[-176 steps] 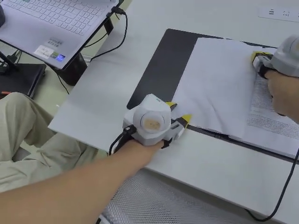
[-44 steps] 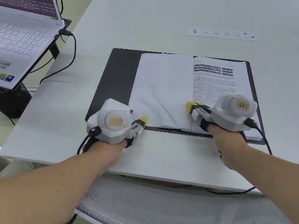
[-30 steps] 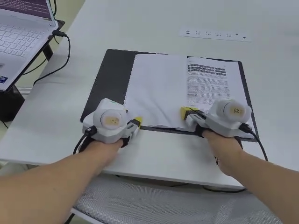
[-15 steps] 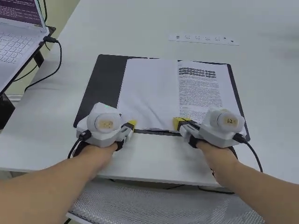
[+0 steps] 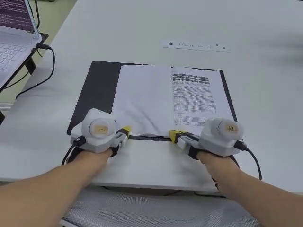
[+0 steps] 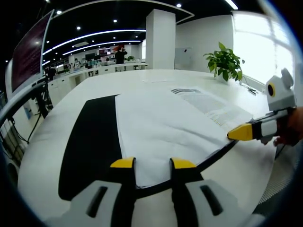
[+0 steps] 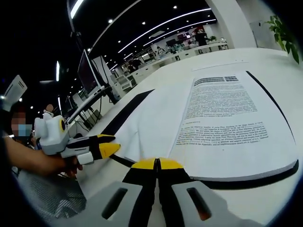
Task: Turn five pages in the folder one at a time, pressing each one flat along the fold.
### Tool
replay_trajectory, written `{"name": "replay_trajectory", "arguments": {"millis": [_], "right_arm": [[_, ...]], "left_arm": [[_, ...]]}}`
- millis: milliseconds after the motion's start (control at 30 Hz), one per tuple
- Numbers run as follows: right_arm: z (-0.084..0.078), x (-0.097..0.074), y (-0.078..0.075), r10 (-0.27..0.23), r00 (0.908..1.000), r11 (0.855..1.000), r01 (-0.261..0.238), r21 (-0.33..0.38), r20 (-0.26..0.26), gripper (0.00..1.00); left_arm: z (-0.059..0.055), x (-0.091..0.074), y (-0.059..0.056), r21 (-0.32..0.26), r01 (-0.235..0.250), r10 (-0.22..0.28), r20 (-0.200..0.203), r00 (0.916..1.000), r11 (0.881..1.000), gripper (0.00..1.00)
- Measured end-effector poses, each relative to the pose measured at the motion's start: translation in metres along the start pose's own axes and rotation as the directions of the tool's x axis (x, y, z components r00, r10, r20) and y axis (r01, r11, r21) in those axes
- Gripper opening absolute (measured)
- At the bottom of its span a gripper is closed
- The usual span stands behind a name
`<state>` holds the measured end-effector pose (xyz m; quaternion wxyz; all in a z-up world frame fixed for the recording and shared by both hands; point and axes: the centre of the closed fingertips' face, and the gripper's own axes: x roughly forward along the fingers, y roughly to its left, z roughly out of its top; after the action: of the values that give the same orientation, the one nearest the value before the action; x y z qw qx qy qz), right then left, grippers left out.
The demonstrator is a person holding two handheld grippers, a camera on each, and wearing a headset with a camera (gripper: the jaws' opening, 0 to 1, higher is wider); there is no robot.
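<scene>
On the counter [image 5: 142, 28] the folder [image 5: 100, 90] lies open; at its near edge sit the left gripper [image 5: 124, 131], jaws apart, and right gripper [image 5: 175, 136], jaws together by the fold [image 5: 171, 101], likely poised to lift the printed page [image 5: 200, 101].

folder [image 5: 97, 90]: matt black cover | pages [image 5: 142, 97]: white paper, slightly creased | table [image 5: 118, 28]: smooth, white, matt

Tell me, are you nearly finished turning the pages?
Done: at least one turned page lies flat on the left of the folder, blank side up; how many, I cannot tell. In hand: nothing. The left claw is open and the right claw shut, both at the folder's near edge, neither holding paper. Left: the printed page on the right is not yet turned.
</scene>
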<state>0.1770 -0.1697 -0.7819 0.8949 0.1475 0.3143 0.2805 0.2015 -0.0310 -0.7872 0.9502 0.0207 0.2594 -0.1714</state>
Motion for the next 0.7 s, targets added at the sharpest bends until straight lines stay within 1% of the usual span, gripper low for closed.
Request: {"name": "replay_trajectory", "arguments": {"millis": [100, 167, 200, 233, 267, 333, 400, 433, 467, 500, 567, 600, 667, 700], "right_arm": [[-0.003, -0.003, 0.002, 0.008, 0.9996, 1.000, -0.007, 0.016, -0.029, 0.00], [-0.009, -0.006, 0.004, 0.022, 0.9976, 1.000, -0.021, 0.020, -0.065, 0.00], [-0.015, -0.009, 0.007, 0.035, 0.9940, 0.999, -0.033, 0.026, -0.104, 0.00], [-0.020, -0.010, 0.009, 0.046, 0.9906, 0.999, -0.043, 0.026, -0.129, 0.00], [-0.026, -0.013, 0.013, 0.067, 0.9844, 0.997, -0.062, 0.039, -0.162, 0.00], [-0.029, -0.016, 0.017, 0.083, 0.9794, 0.996, -0.073, 0.056, -0.184, 0.00], [-0.026, -0.021, 0.022, 0.094, 0.9794, 0.994, -0.083, 0.070, -0.179, 0.00], [-0.024, -0.023, 0.025, 0.102, 0.9788, 0.993, -0.088, 0.083, -0.178, 0.00], [-0.021, -0.026, 0.029, 0.115, 0.9774, 0.989, -0.095, 0.116, -0.177, 0.00], [-0.017, -0.029, 0.032, 0.119, 0.9780, 0.988, -0.099, 0.122, -0.171, 0.00], [-0.006, -0.037, 0.038, 0.122, 0.9821, 0.989, -0.108, 0.102, -0.143, 0.00], [0.003, -0.041, 0.041, 0.123, 0.9864, 0.990, -0.114, 0.087, -0.109, 0.00], [0.012, -0.050, 0.046, 0.135, 0.9882, 0.987, -0.128, 0.094, -0.073, 0.00], [0.017, -0.056, 0.046, 0.131, 0.9896, 0.986, -0.124, 0.109, -0.059, 0.00]], "left_arm": [[0.000, 0.000, 0.000, 0.000, 0.000, 0.000, -0.002, 1.0000, 1.000, 0.28], [0.000, 0.000, 0.000, 0.001, 0.000, 0.000, -0.003, 1.0000, 1.000, 0.28], [-0.001, 0.000, 0.000, 0.002, 0.000, 0.000, -0.003, 1.0000, 1.000, 0.28], [-0.001, 0.000, 0.000, 0.002, 0.000, 0.000, -0.004, 1.0000, 1.000, 0.28], [-0.001, 0.001, 0.000, 0.003, 0.000, 0.000, -0.005, 1.0000, 1.000, 0.28], [-0.001, 0.001, 0.000, 0.004, 0.000, 0.000, -0.009, 1.0000, 1.000, 0.28], [-0.001, 0.001, 0.001, -0.002, -0.001, 0.001, -0.013, 0.9999, 1.000, 0.28], [0.000, 0.001, 0.001, -0.002, -0.001, 0.001, -0.016, 0.9999, 1.000, 0.28], [0.000, 0.000, 0.001, -0.003, 0.000, 0.000, -0.020, 0.9998, 1.000, 0.28], [0.001, 0.000, 0.001, -0.018, 0.007, -0.008, -0.032, 0.9995, 1.000, 0.28], [0.001, 0.000, -0.004, -0.065, 0.045, -0.047, -0.038, 0.9981, 0.997, 0.32], [0.001, -0.001, -0.005, -0.082, 0.054, -0.058, -0.046, 0.9973, 0.995, 0.36], [0.001, -0.006, -0.009, -0.093, 0.061, -0.069, -0.089, 0.9936, 0.994, 0.38], [0.000, -0.007, -0.012, -0.122, 0.063, -0.078, -0.116, 0.9902, 0.991, 0.39]]}}
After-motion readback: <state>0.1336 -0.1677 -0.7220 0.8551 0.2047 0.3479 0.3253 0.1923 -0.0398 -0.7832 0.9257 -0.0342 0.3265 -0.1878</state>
